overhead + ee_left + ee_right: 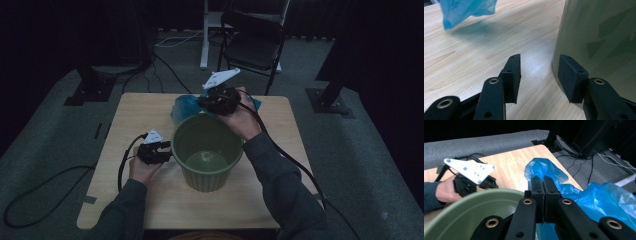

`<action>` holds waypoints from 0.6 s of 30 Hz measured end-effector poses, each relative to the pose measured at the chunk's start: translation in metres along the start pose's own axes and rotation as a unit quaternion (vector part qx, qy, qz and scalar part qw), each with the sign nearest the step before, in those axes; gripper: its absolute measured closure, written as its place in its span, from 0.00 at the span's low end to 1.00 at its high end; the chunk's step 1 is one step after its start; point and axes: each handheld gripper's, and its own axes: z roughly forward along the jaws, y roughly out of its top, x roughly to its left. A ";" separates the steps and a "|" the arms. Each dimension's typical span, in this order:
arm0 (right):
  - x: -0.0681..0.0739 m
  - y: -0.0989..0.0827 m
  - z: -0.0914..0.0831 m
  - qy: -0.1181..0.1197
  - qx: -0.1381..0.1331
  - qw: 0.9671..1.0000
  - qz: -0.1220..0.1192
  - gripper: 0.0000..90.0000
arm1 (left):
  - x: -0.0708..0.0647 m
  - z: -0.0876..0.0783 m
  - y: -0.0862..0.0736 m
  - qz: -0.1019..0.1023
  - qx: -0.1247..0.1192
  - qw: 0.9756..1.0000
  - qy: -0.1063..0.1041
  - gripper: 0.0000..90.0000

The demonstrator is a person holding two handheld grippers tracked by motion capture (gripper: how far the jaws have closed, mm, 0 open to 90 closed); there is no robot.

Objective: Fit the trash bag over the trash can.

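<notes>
Right gripper (543, 197) has its fingers pinching the blue bag (599, 200) at the far rim of the green bin (206, 150). Left gripper (540, 75), fingers spread, sits beside the bin's left wall on the tabletop (474, 50). Lining probably just starting; bin looks unlined.

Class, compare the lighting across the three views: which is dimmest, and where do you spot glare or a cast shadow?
High view: dim overall, dark surroundings. Left gripper view: brighter, glare on the table beside the green bin, shadow under the blue bag. Right gripper view: well lit, black background.
</notes>
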 end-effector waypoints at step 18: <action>0.034 0.039 0.018 0.024 -0.001 0.999 -0.032 0.99 | 0.002 -0.002 0.000 0.001 -0.004 1.000 0.002 0.59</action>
